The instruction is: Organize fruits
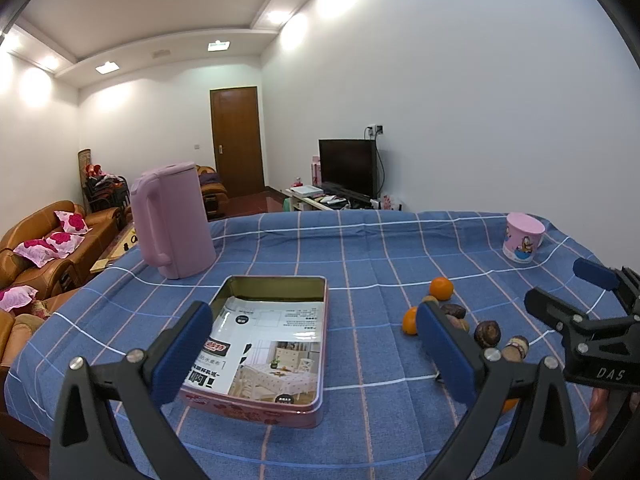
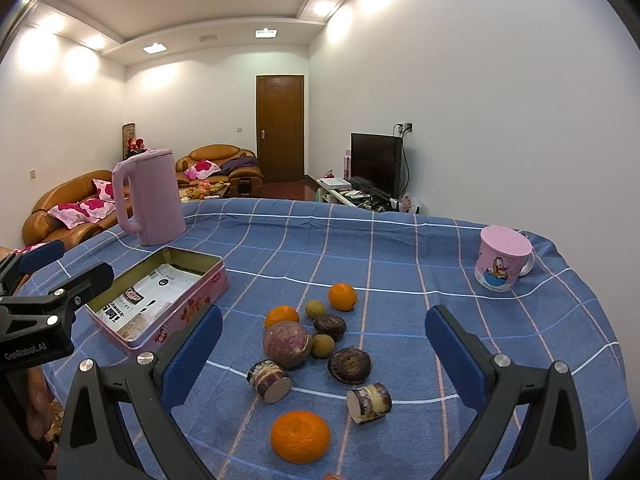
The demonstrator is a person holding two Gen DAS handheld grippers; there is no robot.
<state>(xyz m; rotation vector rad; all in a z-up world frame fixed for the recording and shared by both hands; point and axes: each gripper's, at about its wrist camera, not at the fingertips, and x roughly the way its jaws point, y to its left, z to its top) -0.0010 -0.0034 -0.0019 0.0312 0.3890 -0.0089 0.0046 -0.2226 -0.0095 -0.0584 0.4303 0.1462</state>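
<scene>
A pink rectangular tin (image 1: pixel 256 396) (image 2: pixel 192 300) lined with printed paper lies open on the blue checked tablecloth. Right of it sits a cluster of fruit: three oranges (image 2: pixel 300 436) (image 2: pixel 281 315) (image 2: pixel 342 296), a round purple root (image 2: pixel 286 344), dark water chestnuts (image 2: pixel 349 365), two small longans (image 2: pixel 322 346) and two cut sugarcane pieces (image 2: pixel 369 402). My left gripper (image 1: pixel 316 356) hovers open over the tin's near end. My right gripper (image 2: pixel 324 360) is open above the fruit cluster, touching none of it. The fruit shows partly behind the left gripper's right finger (image 1: pixel 442 354).
A pink kettle (image 1: pixel 172 220) (image 2: pixel 147 196) stands behind the tin at the table's far left. A pink cartoon mug (image 1: pixel 522 238) (image 2: pixel 502 258) stands at the far right. Beyond the table edge are sofas, a door and a television.
</scene>
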